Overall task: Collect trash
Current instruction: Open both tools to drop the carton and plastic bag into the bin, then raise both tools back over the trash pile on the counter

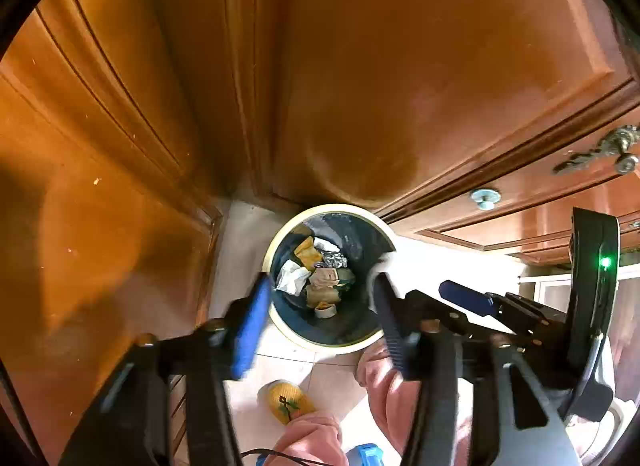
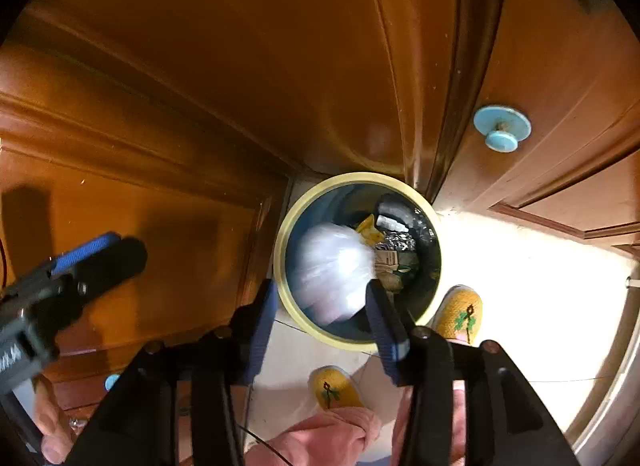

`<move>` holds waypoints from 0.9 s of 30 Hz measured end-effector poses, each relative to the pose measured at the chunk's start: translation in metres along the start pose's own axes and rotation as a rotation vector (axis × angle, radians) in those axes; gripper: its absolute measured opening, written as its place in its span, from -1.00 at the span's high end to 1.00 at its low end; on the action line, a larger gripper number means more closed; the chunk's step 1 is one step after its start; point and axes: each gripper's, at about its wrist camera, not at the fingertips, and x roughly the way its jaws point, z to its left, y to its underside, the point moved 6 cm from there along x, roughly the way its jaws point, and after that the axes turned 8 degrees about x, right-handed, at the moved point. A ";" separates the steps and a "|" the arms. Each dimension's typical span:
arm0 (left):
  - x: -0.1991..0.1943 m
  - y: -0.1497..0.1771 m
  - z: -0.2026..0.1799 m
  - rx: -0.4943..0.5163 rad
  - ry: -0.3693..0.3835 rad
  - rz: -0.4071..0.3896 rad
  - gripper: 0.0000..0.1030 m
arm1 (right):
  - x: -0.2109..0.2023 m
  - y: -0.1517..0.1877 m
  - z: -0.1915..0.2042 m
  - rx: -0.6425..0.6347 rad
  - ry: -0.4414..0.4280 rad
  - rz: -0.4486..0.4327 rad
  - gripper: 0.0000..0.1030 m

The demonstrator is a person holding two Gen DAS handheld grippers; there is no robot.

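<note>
A round trash bin [image 1: 280,234] with a cream rim stands on the floor in a corner of wooden cabinets; it also shows in the right wrist view [image 2: 360,178]. It holds several crumpled wrappers and papers [image 1: 320,278]. A blurred white plastic wad [image 2: 332,270] hangs in mid-air over the bin opening, between my right gripper's fingers. My right gripper [image 2: 320,298] is open above the bin and also shows in the left wrist view [image 1: 424,298]. My left gripper [image 1: 320,306] is open and empty over the bin.
Wooden cabinet doors [image 1: 360,65] surround the bin, with a blue knob [image 2: 502,129] and a brass handle [image 1: 612,149]. The person's yellow slippers [image 2: 460,316] and pink trousers [image 1: 312,442] stand on the pale tiled floor [image 2: 520,286] beside the bin.
</note>
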 end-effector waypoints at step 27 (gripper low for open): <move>-0.132 -0.040 -0.031 0.050 0.009 -0.090 -0.47 | -0.172 -0.007 0.045 -0.010 -0.018 -0.111 -0.02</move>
